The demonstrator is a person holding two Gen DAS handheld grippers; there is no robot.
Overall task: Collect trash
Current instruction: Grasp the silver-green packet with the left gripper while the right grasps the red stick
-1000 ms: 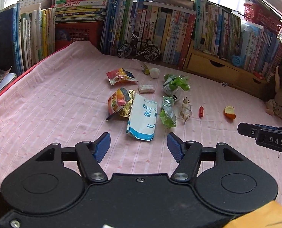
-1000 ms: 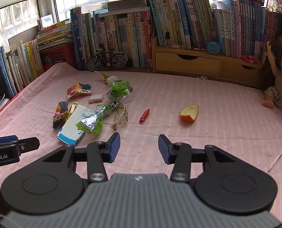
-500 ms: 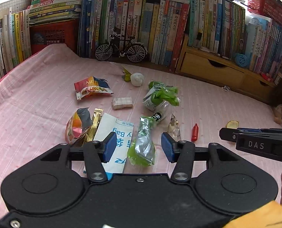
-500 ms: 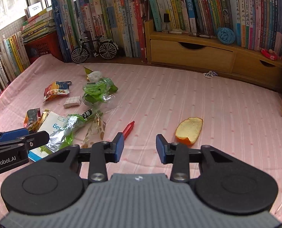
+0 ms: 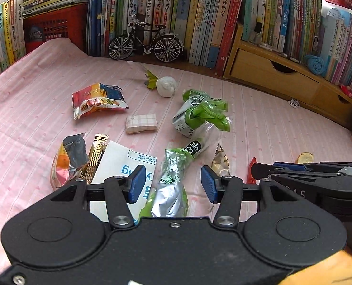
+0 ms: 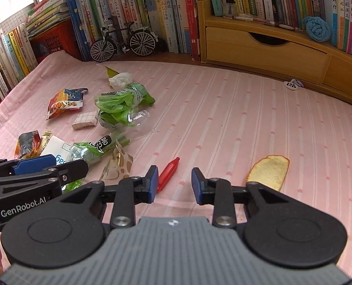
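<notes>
closing in on the litter, that is the step i judge myself to be at: nothing is picked up yet.

through the left wrist camera, my left gripper (image 5: 170, 183) stands part open, its blue pads on either side of the green-and-silver wrapper (image 5: 173, 185) but not pressing it; i closed these jaws somewhat a moment ago. the wrapper lies on the pink striped cloth (image 5: 33, 109), touching the white paper bag (image 5: 126, 166) with blue print where i can read only "ag" upside down. a black tab on the wrapper carries white korean lettering. beyond lie a snack packet (image 5: 97, 99) lettered "mar", a small checked packet (image 5: 141, 123) and a crumpled green bag (image 5: 202, 116). next i should sink lower and pinch the wrapper alone, not the bag beneath.

through the right wrist camera, my right gripper (image 6: 172, 184) has just been narrowing, with nothing between its pads. the red tube (image 6: 168, 172) lies just beside its left pad, and a piece of peel or crust (image 6: 269, 172) lies off to the right. the left tool reads "genrobot.ai". i would shift left to straddle the tube.
</notes>
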